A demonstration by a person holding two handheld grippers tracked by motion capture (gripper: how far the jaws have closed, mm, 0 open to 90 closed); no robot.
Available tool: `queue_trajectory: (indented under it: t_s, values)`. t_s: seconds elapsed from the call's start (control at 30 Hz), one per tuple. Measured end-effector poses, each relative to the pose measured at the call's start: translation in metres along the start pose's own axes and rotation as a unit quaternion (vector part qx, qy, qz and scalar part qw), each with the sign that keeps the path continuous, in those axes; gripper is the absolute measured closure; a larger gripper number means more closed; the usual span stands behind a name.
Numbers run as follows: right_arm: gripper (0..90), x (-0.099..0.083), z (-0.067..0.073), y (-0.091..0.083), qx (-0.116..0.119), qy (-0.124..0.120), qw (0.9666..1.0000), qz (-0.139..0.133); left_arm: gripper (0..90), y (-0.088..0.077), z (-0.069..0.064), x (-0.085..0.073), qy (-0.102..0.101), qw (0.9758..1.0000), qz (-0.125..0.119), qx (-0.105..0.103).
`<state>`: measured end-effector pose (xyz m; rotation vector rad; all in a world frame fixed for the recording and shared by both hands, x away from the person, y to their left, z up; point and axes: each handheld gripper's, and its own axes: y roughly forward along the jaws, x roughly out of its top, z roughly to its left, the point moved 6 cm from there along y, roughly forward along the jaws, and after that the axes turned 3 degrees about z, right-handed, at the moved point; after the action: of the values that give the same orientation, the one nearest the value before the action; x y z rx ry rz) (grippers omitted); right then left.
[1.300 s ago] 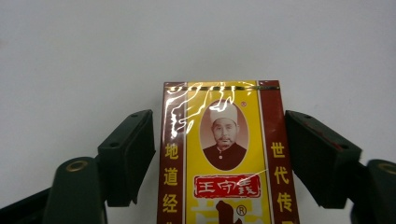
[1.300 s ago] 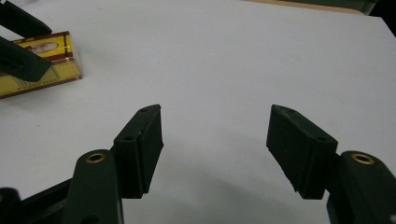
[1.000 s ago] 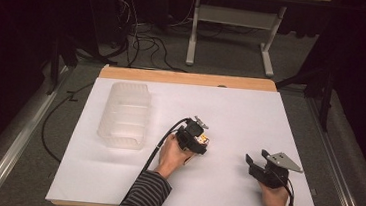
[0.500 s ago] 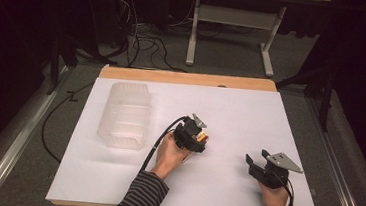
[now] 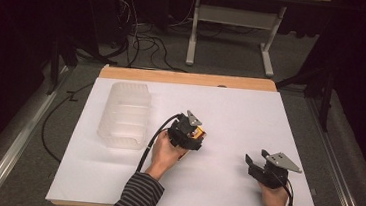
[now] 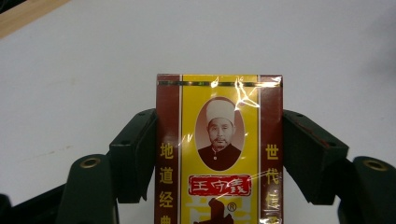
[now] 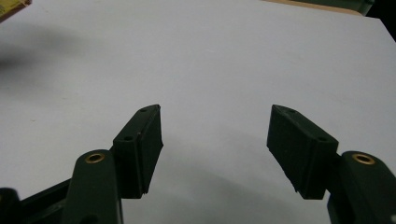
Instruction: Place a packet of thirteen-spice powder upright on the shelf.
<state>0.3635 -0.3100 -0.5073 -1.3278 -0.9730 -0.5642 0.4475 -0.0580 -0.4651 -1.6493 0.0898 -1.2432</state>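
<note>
Gripping box (image 6: 219,154) in left gripper (image 5: 187,133), right gripper (image 5: 264,169) released; glossy wrap could slip before bin (image 5: 125,114) at 10 o'clock

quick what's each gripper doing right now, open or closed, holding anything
Left gripper: closed on the yellow and red box, jaws pressing its two sides.
Right gripper: open, nothing between its jaws, over the white table.

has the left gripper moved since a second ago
Yes, only slightly: in the high view the left gripper with its yellow box has edged up-table and a little toward the clear bin.
</note>
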Motion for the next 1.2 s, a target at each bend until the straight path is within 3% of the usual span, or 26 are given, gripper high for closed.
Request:
queue_trajectory:
  t_s: [0.3,0.4,0.5,0.53,0.6,0.63,0.9,1.2]
  values:
    - [36.2,0.000,0.000,0.000,-0.001,-0.003,1.0000,0.000,32.7,-0.014,0.007,0.002,-0.013,0.9997,-0.022,0.004]
    - [36.2,0.000,0.000,0.001,-0.002,-0.005,1.0000,0.001,32.7,-0.019,0.010,0.005,-0.036,0.9984,-0.043,0.003]
    - [36.1,0.000,0.000,0.001,-0.002,-0.006,1.0000,0.001,32.7,-0.023,0.014,0.004,-0.032,0.9986,-0.042,0.004]
    - [36.1,0.000,0.000,0.001,-0.002,-0.006,1.0000,0.001,32.7,-0.022,0.012,0.006,-0.054,0.9969,-0.058,0.001]
    - [36.2,0.000,0.000,0.001,-0.003,-0.006,1.0000,0.001,32.7,-0.026,0.015,0.006,-0.054,0.9968,-0.059,0.006]
    - [36.1,0.000,0.000,0.001,-0.003,-0.006,1.0000,0.001,32.7,-0.029,0.019,0.004,-0.038,0.9981,-0.048,0.009]
    - [36.2,0.000,0.001,0.001,-0.006,-0.009,0.9999,0.001,32.7,-0.042,0.024,0.002,-0.050,0.9967,-0.064,0.004]
    - [36.2,0.000,0.001,0.000,-0.006,-0.006,1.0000,0.002,32.6,-0.060,0.038,-0.002,-0.069,0.9942,-0.081,0.014]
